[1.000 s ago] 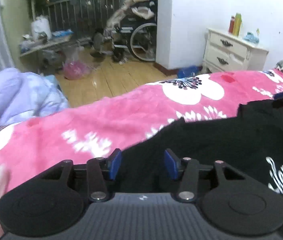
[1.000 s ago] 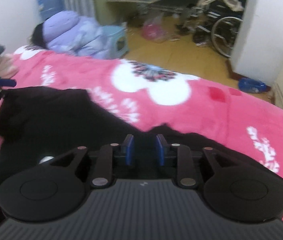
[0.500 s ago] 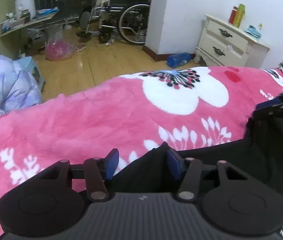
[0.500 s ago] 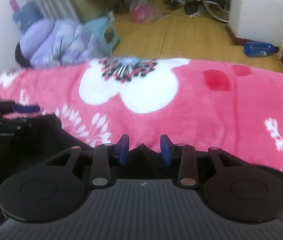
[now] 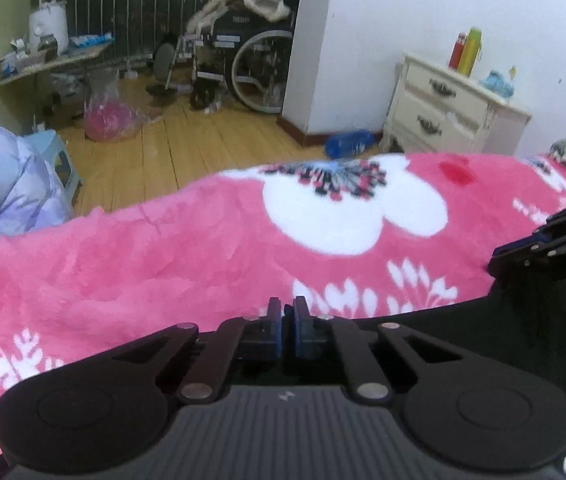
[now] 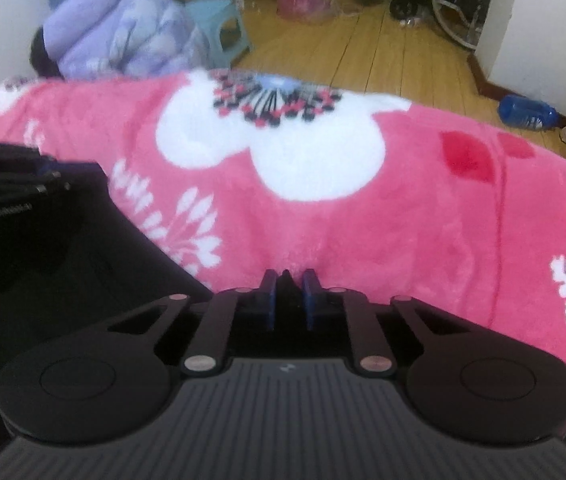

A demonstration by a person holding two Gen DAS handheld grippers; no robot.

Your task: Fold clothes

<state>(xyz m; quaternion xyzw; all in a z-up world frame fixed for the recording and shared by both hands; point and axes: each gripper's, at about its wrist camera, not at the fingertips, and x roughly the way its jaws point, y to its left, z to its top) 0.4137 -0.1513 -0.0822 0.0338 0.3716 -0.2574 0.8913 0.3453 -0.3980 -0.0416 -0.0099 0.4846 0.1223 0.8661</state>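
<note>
- One pink blanket (image 5: pixel 187 256) with white flowers covers the bed and fills both views.
- On it lies the black garment (image 6: pixel 63 264), spread near the cameras; its far edge runs left to right between the two claws.
- Left claw (image 5: pixel 287 312): jaws have just been closing and now stand nearly together at that far edge; a pinch of black cloth seems caught, though it is hard to see.
- Right claw (image 6: pixel 289 280): jaws have also just been closing, and a small peak of black cloth shows between the blue pads.
- Judged from this, both hands hold the same edge, so the coming fold would carry it toward the near side.
</note>
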